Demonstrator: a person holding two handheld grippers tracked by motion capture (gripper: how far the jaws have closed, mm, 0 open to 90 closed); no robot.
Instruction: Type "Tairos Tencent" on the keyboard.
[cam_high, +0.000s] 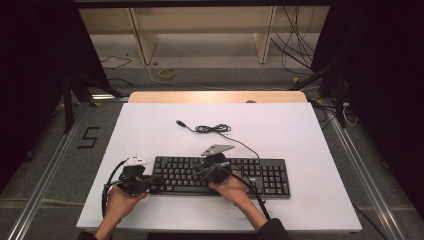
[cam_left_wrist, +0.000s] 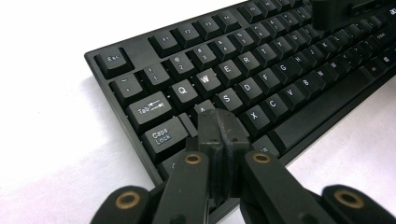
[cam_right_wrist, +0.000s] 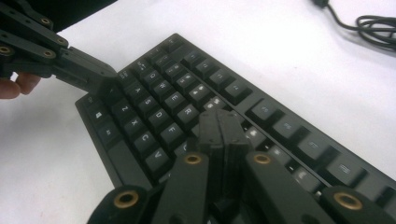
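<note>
I hold both grippers with their jaws pressed fully together and nothing between them, using the closed tips as blunt pointers on the flat black plastic keyboard (cam_high: 220, 175) that lies across the near half of the white table (cam_high: 300, 135). My left gripper (cam_left_wrist: 218, 125) has its paired tips resting at the A key (cam_left_wrist: 204, 108), with Caps Lock just to their left, S just to their right and Q and W just beyond them. My right gripper (cam_right_wrist: 221, 127) sets its closed tips further along the letter block, just past the R key (cam_right_wrist: 187, 112), with F and V on the near-left side of the tips; the exact key under them is hidden by the jaws. The keyboard's thin black cable (cam_high: 215, 129) lies coiled on the table well beyond my right tips, clear of the work. To press well, I judge I should come straight down on one keycap centre at a time, keep the jaws clamped so the tip stays narrow, and lift cleanly before shifting, since a slanted push could catch a neighbouring key or slide the keyboard on the smooth surface.
</note>
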